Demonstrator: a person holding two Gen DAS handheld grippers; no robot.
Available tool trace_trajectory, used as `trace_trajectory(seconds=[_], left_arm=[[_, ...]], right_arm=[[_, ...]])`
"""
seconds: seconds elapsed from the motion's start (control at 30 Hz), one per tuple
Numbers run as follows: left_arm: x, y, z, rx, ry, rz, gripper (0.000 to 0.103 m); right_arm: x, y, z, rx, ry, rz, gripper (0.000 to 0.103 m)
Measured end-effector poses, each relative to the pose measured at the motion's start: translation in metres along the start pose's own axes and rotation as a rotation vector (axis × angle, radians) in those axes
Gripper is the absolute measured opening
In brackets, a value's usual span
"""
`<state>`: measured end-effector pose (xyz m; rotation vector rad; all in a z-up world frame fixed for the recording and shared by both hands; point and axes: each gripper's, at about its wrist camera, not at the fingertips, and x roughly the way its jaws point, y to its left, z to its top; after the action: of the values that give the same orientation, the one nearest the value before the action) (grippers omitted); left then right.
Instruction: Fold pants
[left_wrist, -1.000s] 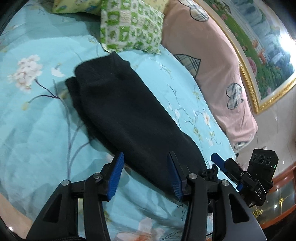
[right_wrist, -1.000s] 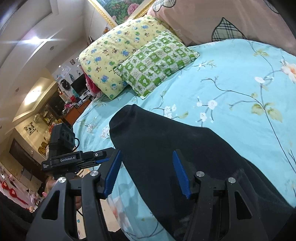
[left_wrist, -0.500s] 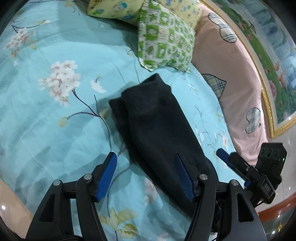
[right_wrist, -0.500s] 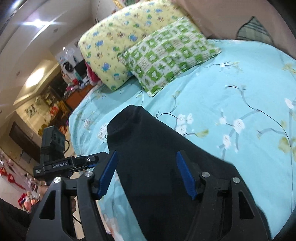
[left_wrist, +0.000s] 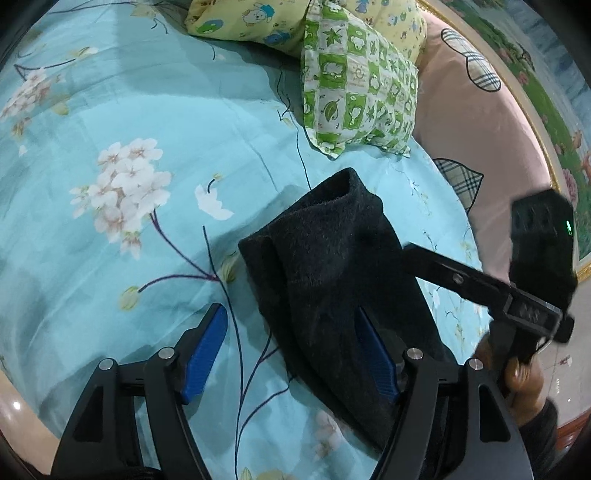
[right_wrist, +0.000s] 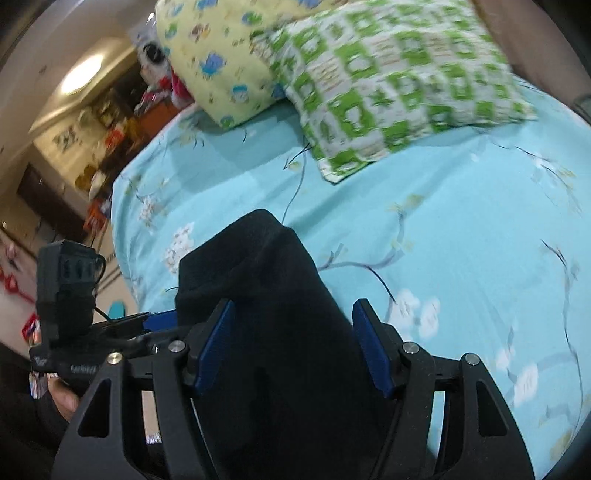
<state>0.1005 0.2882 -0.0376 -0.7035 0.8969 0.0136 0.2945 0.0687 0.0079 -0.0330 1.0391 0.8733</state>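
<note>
Moved: both views swing toward pillows; left hand-held gripper (left_wrist: 291, 354) jaws have been widening, released | right hand-held gripper (right_wrist: 293, 349) released astride black pants (left_wrist: 332, 280), 6 o'clock | fold lies flat; regrasp next.

I saw the black pants (left_wrist: 332, 280) lying folded lengthwise into a narrow strip on the blue flowered bedsheet (left_wrist: 147, 110), cuffs toward the pillows.

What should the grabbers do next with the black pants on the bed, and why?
Probably lower both and pinch the near end of the pants. The left gripper has just been opening and pinches nothing; the right gripper is open above the cloth. The pants lie long on the blue sheet, so another fold seems due.
</note>
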Motion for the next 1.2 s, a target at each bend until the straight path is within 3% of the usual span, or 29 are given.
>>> trace_trajectory(seconds=[0.27,0.37,0.47,0.5,0.63,1.2], left_arm=[[0.007,-0.001,0.005,0.029,-0.013,0.008,0.070],[0.010,-0.003,0.007,0.047,-0.033,0.018,0.065],[0.014,-0.007,0.006,0.091,-0.041,0.055,0.044],[0.015,-0.008,0.007,0.104,-0.029,0.038,0.033],[0.010,-0.012,0.007,0.104,-0.028,-0.005,0.023],[-0.064,-0.094,-0.010,0.250,-0.095,-0.161,0.018]], right_arm=[[0.040,-0.006,0.025,-0.055,0.121,0.039,0.066],[0.044,-0.010,0.029,-0.041,0.134,0.076,0.055],[0.048,-0.010,0.029,-0.036,0.157,0.103,0.036],[0.046,-0.007,0.028,-0.048,0.147,0.093,0.033],[0.037,-0.004,0.026,-0.051,0.117,0.091,0.025],[-0.077,0.009,-0.008,0.013,-0.136,0.163,0.021]])
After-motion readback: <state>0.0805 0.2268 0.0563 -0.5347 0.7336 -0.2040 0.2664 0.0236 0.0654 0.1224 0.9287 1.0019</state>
